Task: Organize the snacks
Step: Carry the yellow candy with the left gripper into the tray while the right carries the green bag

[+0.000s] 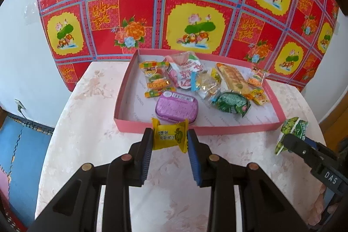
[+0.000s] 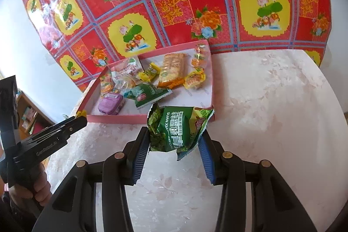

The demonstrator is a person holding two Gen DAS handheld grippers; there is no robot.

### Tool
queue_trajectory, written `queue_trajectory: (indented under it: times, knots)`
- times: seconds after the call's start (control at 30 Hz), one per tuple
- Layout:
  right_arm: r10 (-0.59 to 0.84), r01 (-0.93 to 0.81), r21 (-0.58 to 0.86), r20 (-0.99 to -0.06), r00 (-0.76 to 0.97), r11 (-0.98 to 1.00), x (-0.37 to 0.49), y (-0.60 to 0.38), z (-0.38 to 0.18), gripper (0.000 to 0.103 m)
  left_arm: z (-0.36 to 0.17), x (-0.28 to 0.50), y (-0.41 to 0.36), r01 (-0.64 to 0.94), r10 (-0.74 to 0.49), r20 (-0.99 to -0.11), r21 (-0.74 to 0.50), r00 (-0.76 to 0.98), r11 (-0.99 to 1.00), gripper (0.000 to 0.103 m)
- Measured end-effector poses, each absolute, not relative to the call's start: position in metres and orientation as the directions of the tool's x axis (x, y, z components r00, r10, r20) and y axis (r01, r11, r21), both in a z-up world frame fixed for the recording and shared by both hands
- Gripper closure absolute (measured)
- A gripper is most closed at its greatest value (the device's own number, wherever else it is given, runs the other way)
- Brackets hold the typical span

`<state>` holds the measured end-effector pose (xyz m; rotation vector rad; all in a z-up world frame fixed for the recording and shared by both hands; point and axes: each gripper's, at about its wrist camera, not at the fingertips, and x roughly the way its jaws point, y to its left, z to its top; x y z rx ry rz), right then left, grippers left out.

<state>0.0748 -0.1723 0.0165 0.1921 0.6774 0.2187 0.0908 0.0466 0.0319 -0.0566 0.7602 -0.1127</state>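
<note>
Crinkled green snack packet (image 2: 177, 131)

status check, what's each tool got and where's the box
Left tool shut on yellow candy. Right tool shut on green packet. Pink box just ahead, nothing between.

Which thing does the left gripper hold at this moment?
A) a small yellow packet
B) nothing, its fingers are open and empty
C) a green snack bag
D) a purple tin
A: in the left wrist view the left gripper is shut on the small yellow packet, in front of the pink tray; the green snack bag is in the right gripper, and the purple tin lies in the tray.
</note>
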Motion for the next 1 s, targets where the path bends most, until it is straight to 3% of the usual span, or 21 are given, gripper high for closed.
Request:
queue_trajectory:
  times: [1.0]
  knots:
    - [0.256, -0.151, 0.221, -0.599, 0.759, 0.963, 0.128, -0.164, 0.032, 0.057, 0.035, 0.143, -0.002, 0.155, -0.176, -0.681, -0.092, 0.711, 0.984, 0.07]
